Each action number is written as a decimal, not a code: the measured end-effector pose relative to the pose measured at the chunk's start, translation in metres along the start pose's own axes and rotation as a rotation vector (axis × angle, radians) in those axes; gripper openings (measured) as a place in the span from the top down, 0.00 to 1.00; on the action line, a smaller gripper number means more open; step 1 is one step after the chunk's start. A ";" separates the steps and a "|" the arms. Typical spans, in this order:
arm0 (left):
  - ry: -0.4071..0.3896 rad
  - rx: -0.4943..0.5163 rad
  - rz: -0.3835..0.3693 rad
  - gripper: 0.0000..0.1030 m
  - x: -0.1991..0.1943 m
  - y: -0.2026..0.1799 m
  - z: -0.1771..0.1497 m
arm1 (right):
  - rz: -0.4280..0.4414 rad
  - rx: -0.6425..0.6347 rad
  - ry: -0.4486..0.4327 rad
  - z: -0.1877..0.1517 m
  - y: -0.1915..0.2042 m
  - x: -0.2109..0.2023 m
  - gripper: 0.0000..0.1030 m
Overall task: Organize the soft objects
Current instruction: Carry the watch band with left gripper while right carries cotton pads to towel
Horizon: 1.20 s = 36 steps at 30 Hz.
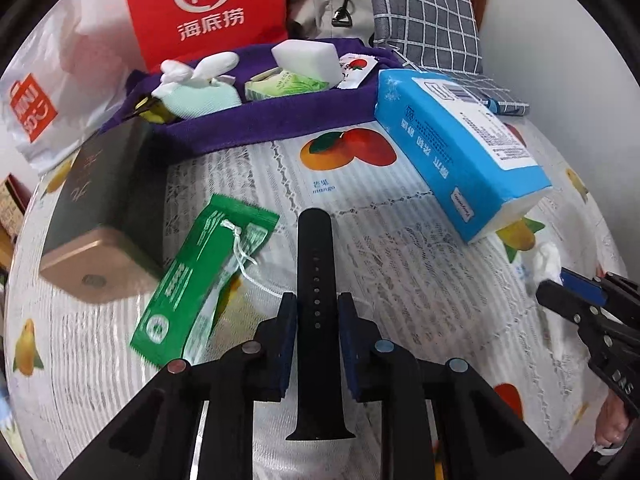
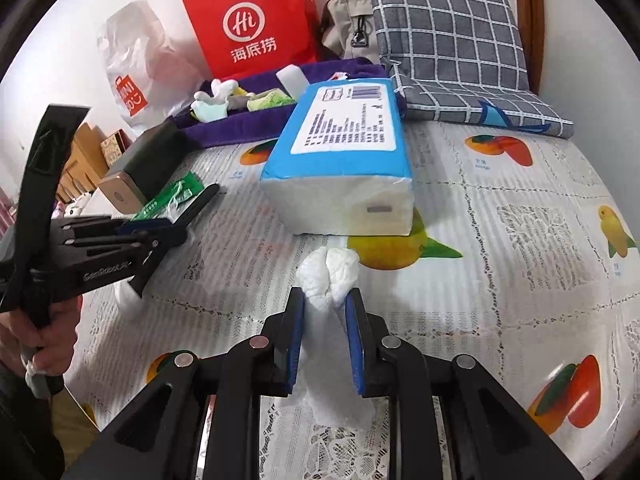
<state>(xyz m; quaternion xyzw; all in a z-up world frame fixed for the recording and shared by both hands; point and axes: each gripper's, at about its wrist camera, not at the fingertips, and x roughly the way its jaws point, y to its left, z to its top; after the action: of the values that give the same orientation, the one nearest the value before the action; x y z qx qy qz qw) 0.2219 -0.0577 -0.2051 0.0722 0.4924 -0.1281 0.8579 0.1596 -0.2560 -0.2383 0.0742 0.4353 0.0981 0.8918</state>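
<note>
left hand-held gripper (image 1: 317,308) clamps a smooth black perforated strap (image 1: 315,264); right hand-held gripper (image 2: 325,304) pinches crumpled white tissue (image 2: 329,276).

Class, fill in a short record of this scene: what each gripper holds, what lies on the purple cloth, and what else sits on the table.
left gripper: shut on black strap
right gripper: shut on white tissue
purple cloth: white foam block, green packet, pale green pouch
table: blue tissue pack, green sachet, dark box
behind: red bag, checked cloth
</note>
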 end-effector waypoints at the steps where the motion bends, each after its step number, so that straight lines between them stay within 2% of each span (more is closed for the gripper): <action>1: -0.004 -0.007 0.000 0.81 -0.004 0.001 -0.002 | 0.003 0.010 0.001 0.001 -0.002 -0.002 0.80; 10: -0.049 -0.144 0.010 0.81 -0.044 0.041 -0.025 | -0.020 0.008 -0.012 0.005 -0.003 -0.017 0.80; 16: -0.063 -0.202 -0.048 0.81 -0.058 0.055 -0.033 | -0.027 0.001 -0.005 0.006 0.004 -0.022 0.80; 21: -0.011 -0.170 -0.060 0.81 -0.043 0.042 -0.041 | -0.032 -0.025 0.014 0.003 0.012 -0.018 0.80; 25: 0.043 -0.134 -0.030 0.80 -0.019 0.030 -0.051 | -0.032 -0.030 0.030 -0.002 0.013 -0.014 0.80; 26: 0.016 -0.126 -0.017 0.80 -0.020 0.027 -0.051 | -0.034 -0.032 0.033 -0.003 0.012 -0.013 0.80; 28: 0.018 -0.122 -0.022 0.71 -0.018 0.025 -0.049 | -0.037 -0.031 0.038 -0.004 0.011 -0.011 0.80; 30: 0.014 -0.133 -0.032 0.69 -0.016 0.024 -0.045 | -0.031 -0.024 0.039 -0.003 0.009 -0.010 0.80; 31: 0.011 -0.126 -0.016 0.70 -0.013 0.022 -0.043 | -0.027 -0.022 0.040 -0.002 0.009 -0.009 0.80; 33: 0.005 -0.088 0.018 0.81 -0.011 0.017 -0.039 | -0.026 -0.026 0.040 -0.002 0.010 -0.007 0.80; 36: 0.005 -0.099 -0.005 0.81 -0.013 0.018 -0.033 | -0.021 -0.030 0.043 -0.001 0.010 -0.006 0.80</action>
<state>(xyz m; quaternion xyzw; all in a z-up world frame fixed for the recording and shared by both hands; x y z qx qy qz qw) 0.1935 -0.0300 -0.2111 0.0285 0.5003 -0.1057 0.8589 0.1544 -0.2474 -0.2323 0.0540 0.4535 0.0969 0.8843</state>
